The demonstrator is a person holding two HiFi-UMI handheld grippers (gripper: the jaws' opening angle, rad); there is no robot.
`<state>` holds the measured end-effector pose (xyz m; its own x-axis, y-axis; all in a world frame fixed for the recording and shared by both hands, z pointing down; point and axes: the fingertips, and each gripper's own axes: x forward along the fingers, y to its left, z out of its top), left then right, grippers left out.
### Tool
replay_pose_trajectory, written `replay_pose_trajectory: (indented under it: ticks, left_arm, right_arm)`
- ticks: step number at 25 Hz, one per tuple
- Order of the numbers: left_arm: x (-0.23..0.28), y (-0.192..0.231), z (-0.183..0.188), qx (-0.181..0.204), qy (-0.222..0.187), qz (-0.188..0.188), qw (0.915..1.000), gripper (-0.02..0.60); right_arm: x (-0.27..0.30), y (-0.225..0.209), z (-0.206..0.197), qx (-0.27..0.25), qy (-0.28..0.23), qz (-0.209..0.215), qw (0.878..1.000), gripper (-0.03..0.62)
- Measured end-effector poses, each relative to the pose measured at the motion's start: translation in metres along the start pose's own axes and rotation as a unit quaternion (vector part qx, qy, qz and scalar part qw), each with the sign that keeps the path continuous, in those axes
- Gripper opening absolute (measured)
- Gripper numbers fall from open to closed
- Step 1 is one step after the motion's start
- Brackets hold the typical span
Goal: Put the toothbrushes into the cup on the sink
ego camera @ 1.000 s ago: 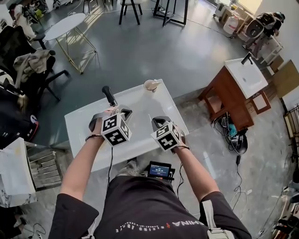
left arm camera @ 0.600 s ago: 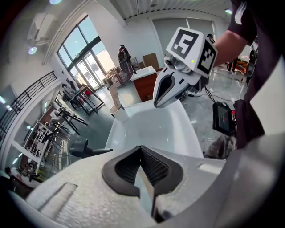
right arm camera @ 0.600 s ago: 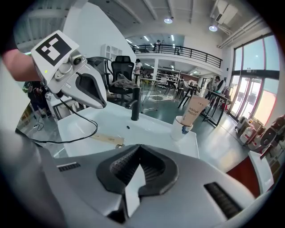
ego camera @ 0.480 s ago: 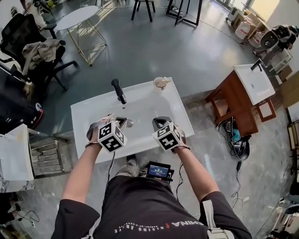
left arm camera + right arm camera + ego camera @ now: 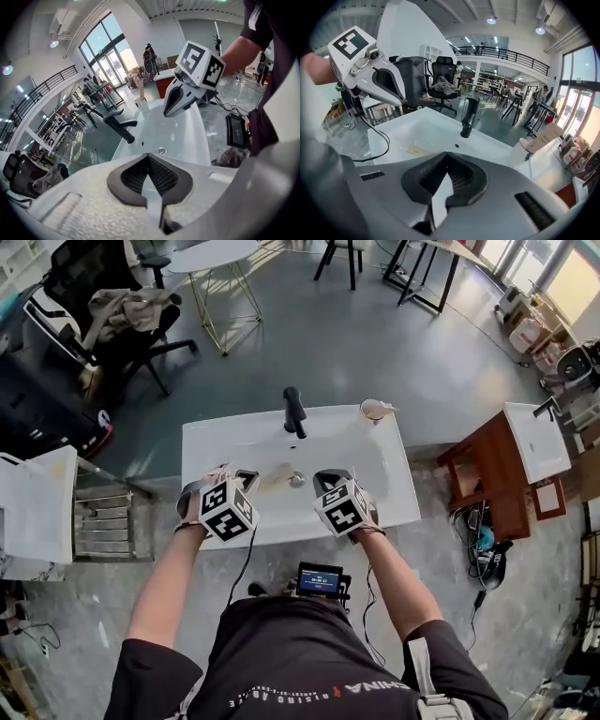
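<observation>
A white sink carries a black faucet at its back. A pale cup stands on the far right corner; in the right gripper view the cup holds a tan packet. A flat tan packet lies in the basin beside the drain. My left gripper hovers over the basin's near left, shut and empty. Just right of the drain, my right gripper is also shut, with nothing in it. Each gripper view shows the other gripper, the right gripper and the left gripper.
A metal rack and a white cabinet stand left of the sink. To the right is a wooden stand with a second basin. Black chairs and a round table lie beyond. A small screen hangs at my waist.
The head view has swung, so the sink now sits higher and more to the right. My left gripper has drawn back from the faucet toward the near edge. Both grippers stay shut.
</observation>
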<state>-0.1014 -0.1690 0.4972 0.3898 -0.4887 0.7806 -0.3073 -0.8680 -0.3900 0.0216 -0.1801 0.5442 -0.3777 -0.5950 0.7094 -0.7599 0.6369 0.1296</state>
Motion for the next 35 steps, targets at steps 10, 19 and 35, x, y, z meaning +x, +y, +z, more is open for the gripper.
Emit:
replay_pose_trajectory:
  ticks: [10, 19, 35]
  left_arm:
    - [-0.049, -0.019, -0.092, -0.036, -0.017, 0.0, 0.9992, 0.011]
    - [-0.022, -0.052, -0.11, -0.048, -0.029, -0.019, 0.9982, 0.011]
    - [0.088, -0.03, -0.105, -0.091, 0.005, -0.053, 0.9944, 0.019]
  right_arm:
    - [0.016, 0.09, 0.022, -0.014, 0.024, -0.001, 1.0, 0.011]
    - [0.022, 0.095, 0.005, 0.002, 0.043, -0.018, 0.999, 0.012]
    - [0.154, 0.027, -0.017, 0.018, 0.083, 0.071, 0.994, 0.079]
